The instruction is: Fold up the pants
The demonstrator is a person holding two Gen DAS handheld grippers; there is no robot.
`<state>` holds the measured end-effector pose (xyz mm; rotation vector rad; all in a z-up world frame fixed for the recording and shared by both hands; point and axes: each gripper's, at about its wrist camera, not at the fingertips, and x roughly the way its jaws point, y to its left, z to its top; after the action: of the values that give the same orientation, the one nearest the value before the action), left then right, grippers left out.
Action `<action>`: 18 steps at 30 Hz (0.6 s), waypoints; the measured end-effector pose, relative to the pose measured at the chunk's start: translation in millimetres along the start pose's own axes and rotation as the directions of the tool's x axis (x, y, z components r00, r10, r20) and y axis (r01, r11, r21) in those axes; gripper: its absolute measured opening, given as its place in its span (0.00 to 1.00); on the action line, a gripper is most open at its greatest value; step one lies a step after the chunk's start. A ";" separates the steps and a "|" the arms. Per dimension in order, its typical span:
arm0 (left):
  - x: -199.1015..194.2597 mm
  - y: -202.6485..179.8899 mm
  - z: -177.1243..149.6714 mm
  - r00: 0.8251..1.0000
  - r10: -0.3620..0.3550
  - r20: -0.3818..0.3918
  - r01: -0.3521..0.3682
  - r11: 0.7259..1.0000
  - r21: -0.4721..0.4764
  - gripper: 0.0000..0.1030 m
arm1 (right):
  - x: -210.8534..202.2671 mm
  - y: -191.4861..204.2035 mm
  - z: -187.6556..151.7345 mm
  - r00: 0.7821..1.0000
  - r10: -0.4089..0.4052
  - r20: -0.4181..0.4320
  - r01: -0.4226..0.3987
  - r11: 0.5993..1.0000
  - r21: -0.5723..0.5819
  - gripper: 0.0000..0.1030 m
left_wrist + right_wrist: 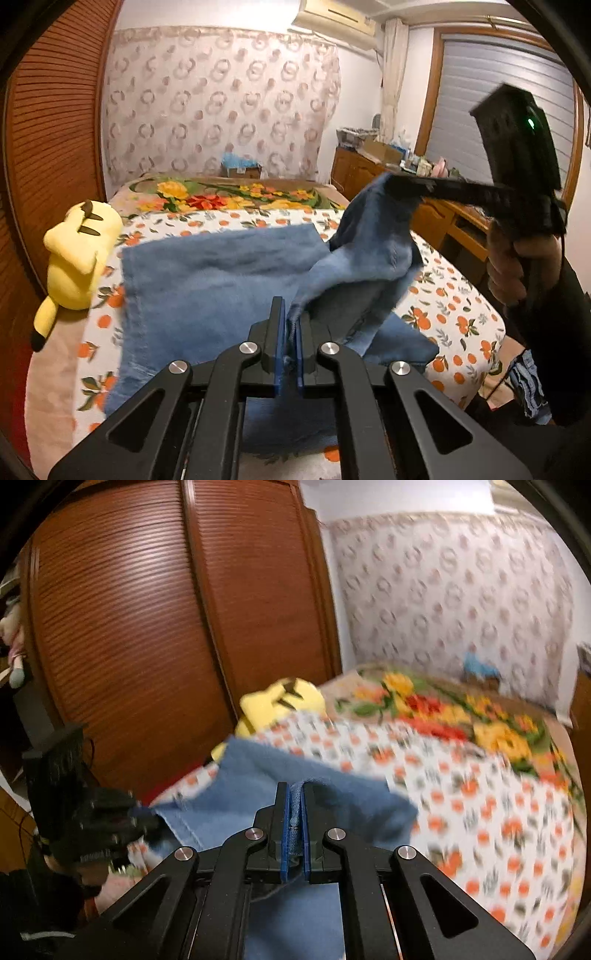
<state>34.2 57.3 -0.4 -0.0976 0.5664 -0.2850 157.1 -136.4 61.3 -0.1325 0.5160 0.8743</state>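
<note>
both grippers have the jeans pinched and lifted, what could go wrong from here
The left gripper and right gripper each clamp only a thin edge of the blue pants, so the denim could slip out as it is carried over.

The far part of the pants lies close to the yellow plush toy; dragging the fabric might pull it against the toy.

The raised section hangs bunched below the right gripper, so the fold may land creased.
</note>
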 end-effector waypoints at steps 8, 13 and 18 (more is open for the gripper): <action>-21.4 27.3 -4.0 0.998 0.053 0.027 -0.051 0.998 -0.039 0.02 | 45.3 23.1 40.7 0.998 0.069 -0.009 -0.069 0.996 -0.062 0.05; -24.9 45.9 -10.9 0.997 0.077 0.026 -0.075 0.994 -0.079 0.02 | 81.0 29.2 53.2 0.994 0.092 -0.055 -0.097 0.989 -0.107 0.04; -30.0 57.7 -16.6 0.995 0.099 0.025 -0.097 0.991 -0.095 0.02 | 112.4 39.1 71.5 0.990 0.097 -0.098 -0.110 0.984 -0.140 0.04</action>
<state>14.8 121.0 -8.6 -0.1636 0.5537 -0.1612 213.7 -10.3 72.9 -0.2815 0.5482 1.0111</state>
